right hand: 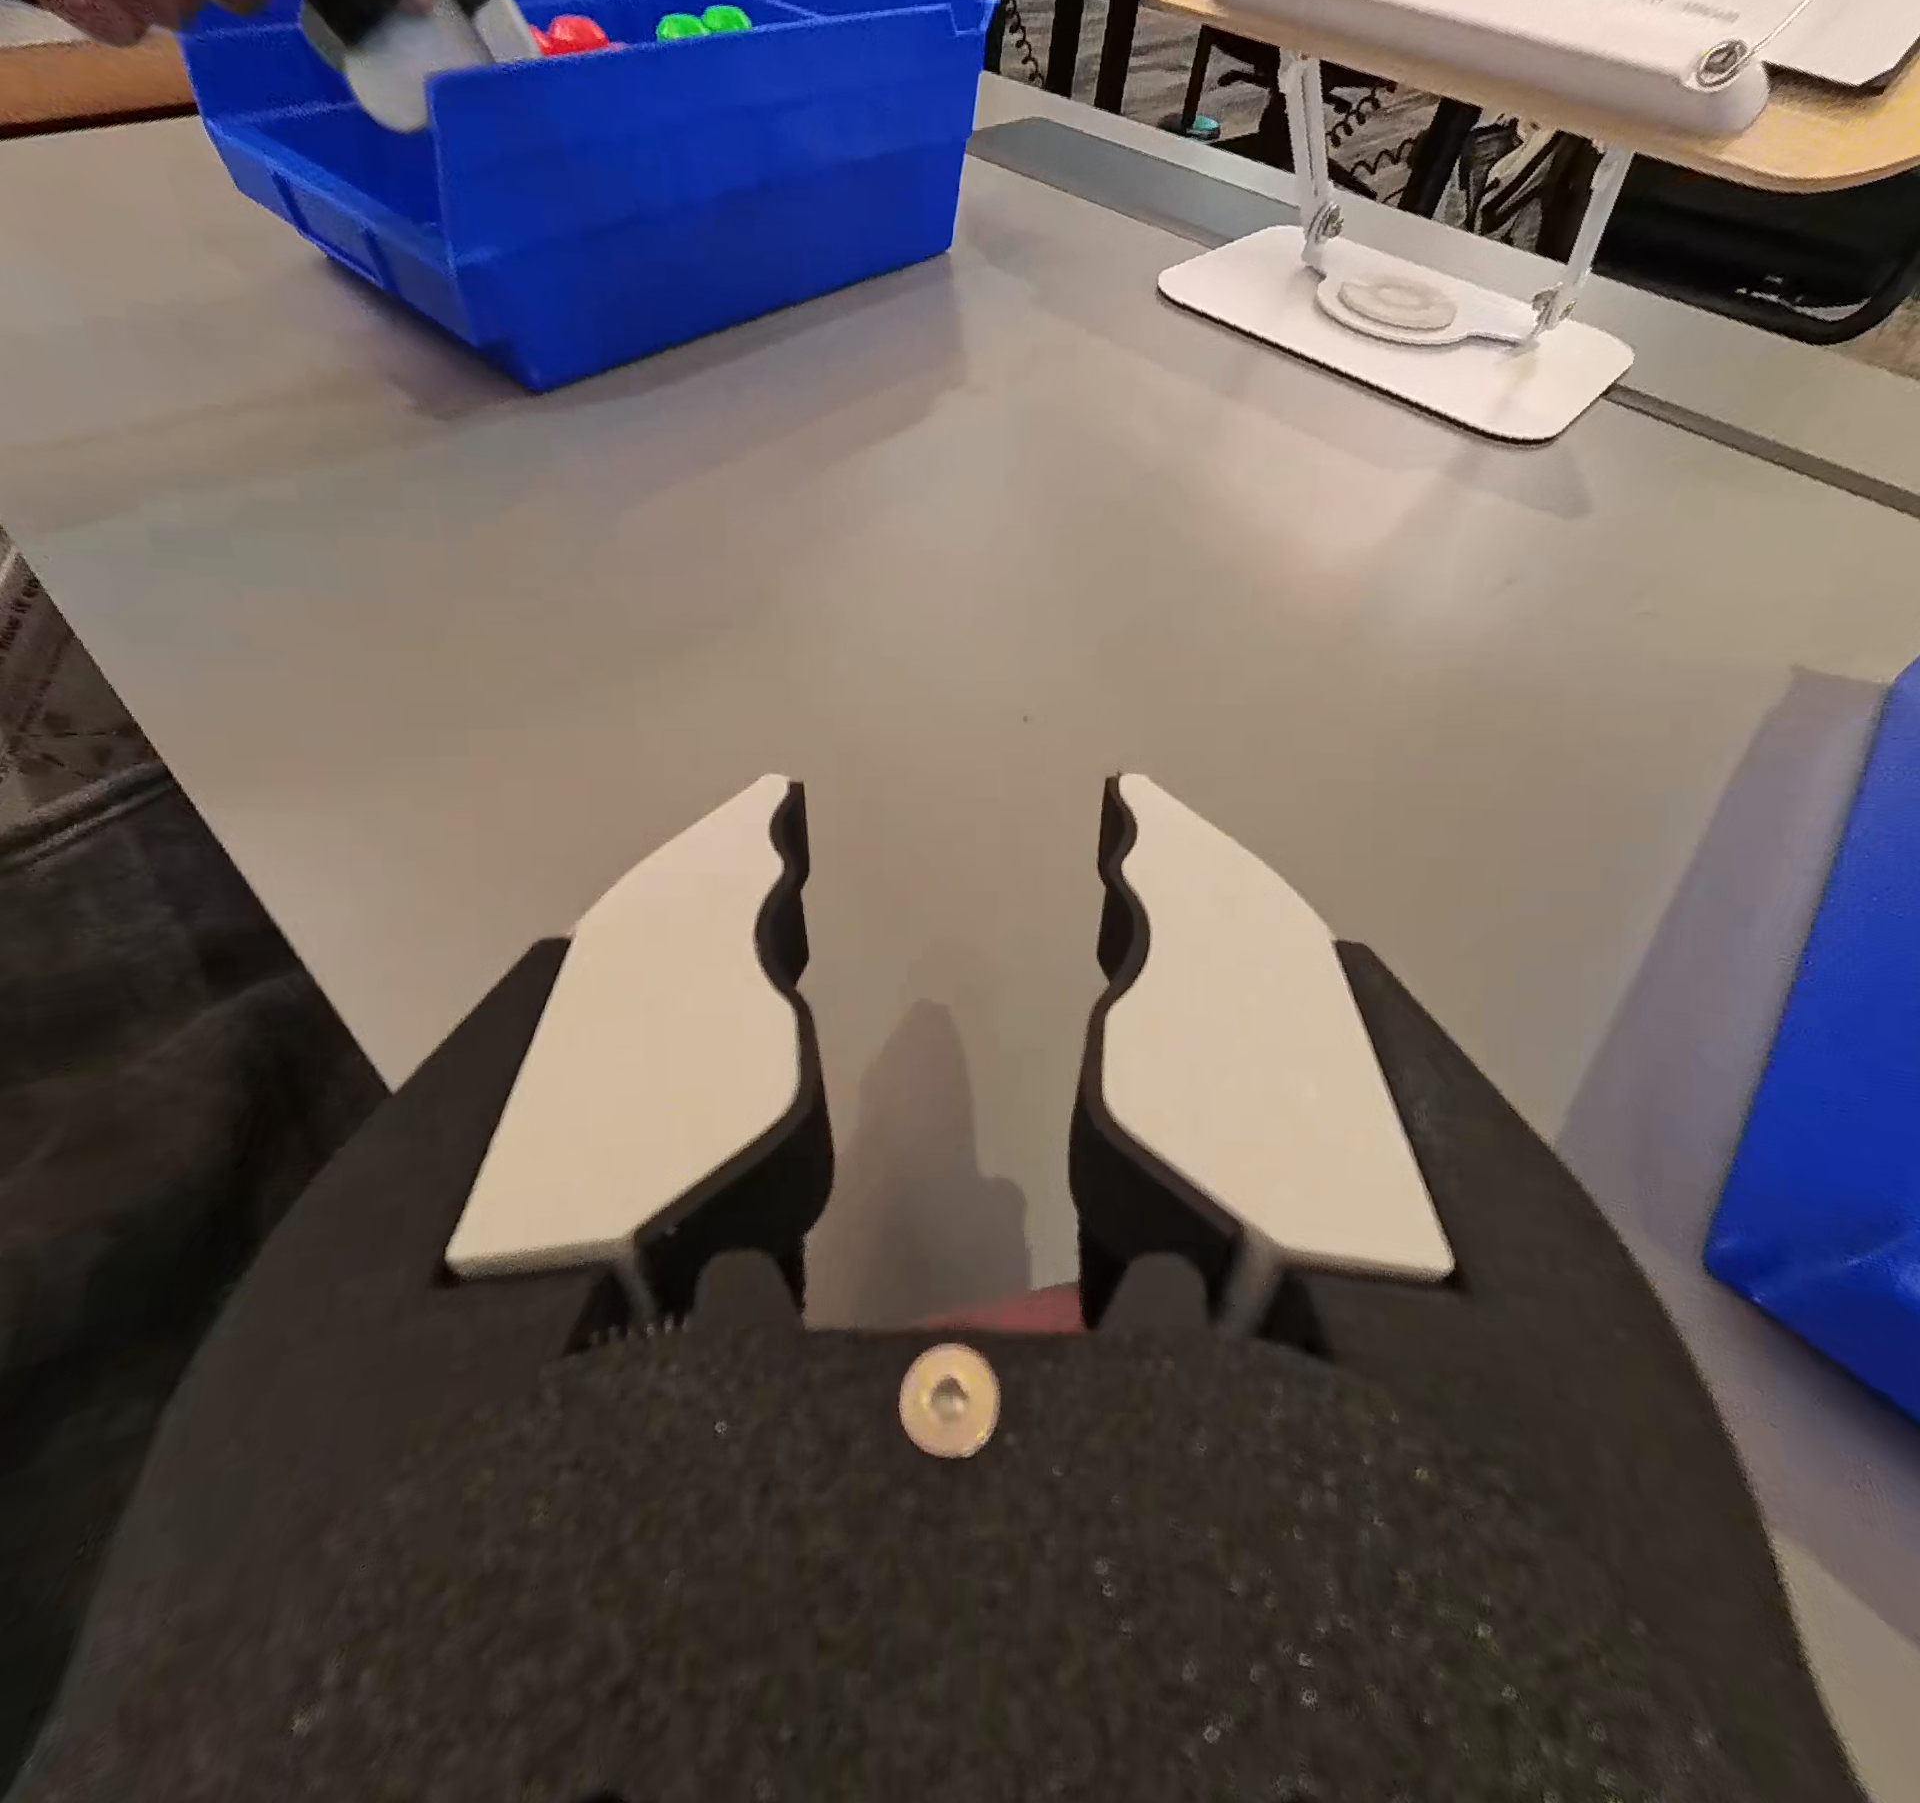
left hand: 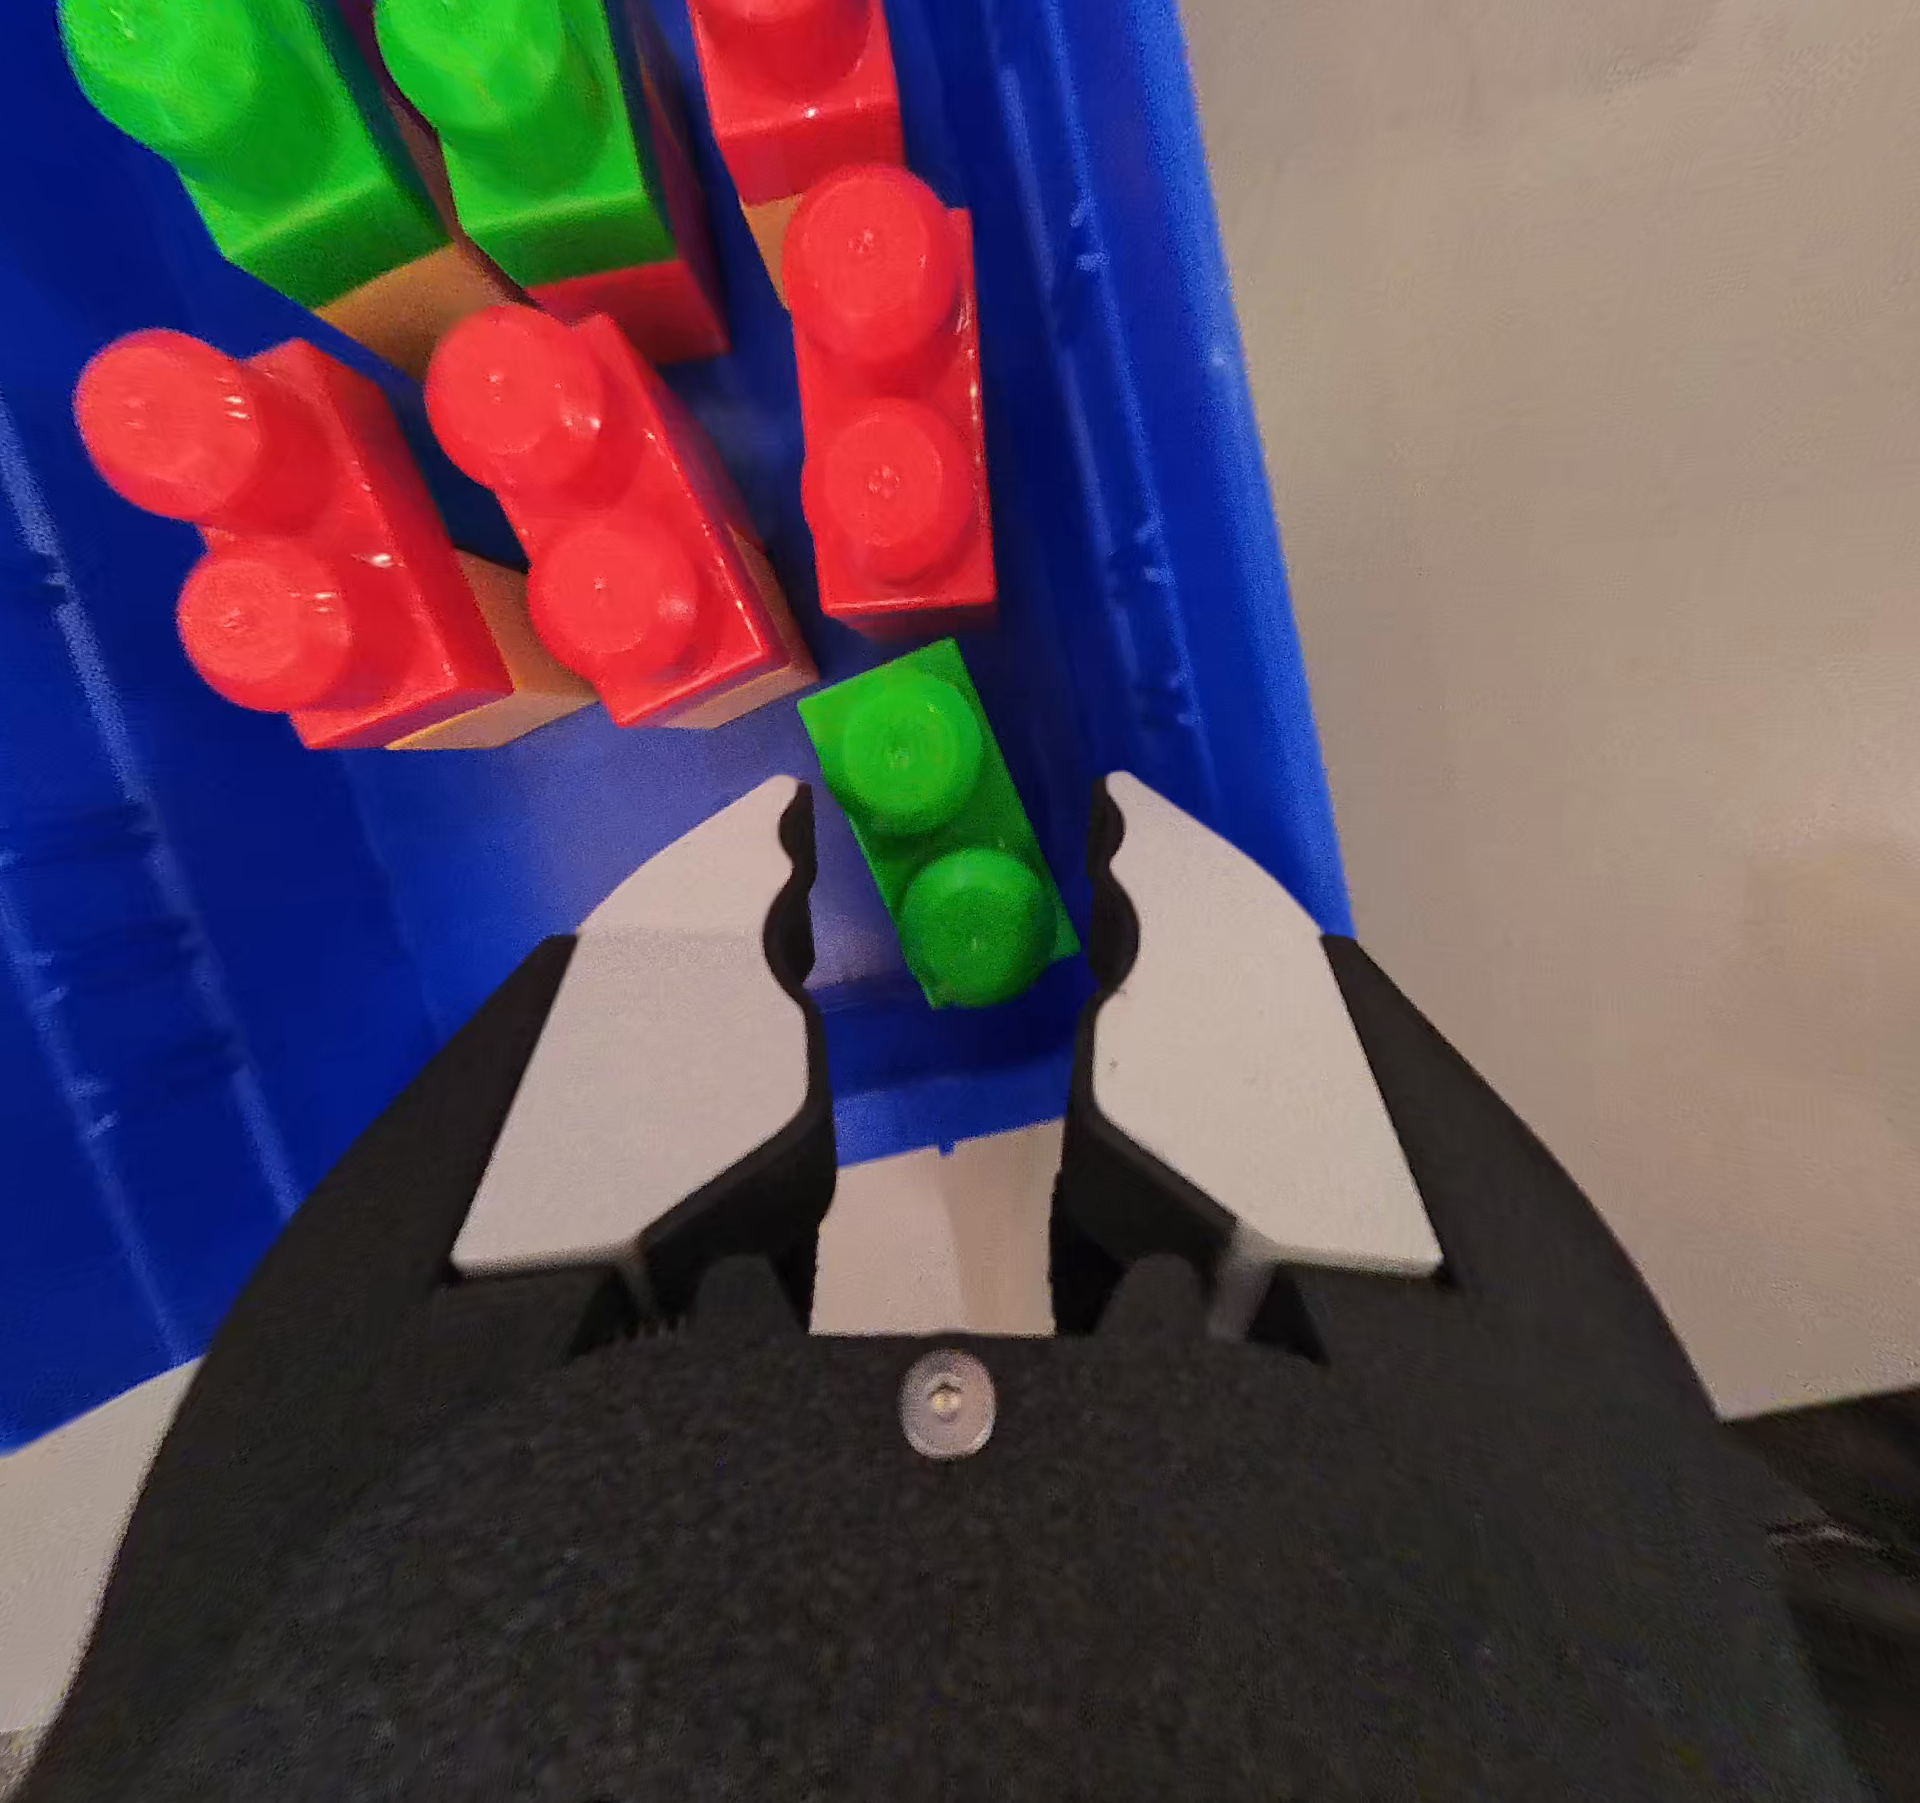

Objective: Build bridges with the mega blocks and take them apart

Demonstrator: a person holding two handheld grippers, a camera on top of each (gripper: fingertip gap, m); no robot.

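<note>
Only the left wrist view shows left tongs (left hand: 951, 797) agape astride a green block (left hand: 940, 823), untouched; right tongs (right hand: 954, 797) hover released, empty, over the surface (right hand: 935, 548).

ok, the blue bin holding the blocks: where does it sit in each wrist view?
Left wrist view: the blue bin fills the upper left, seen from above, with the open left gripper over a green block by its near corner.
Right wrist view: the bin sits upper left on the grey table.
Shared landmark: the left gripper reaching into the bin.
</note>
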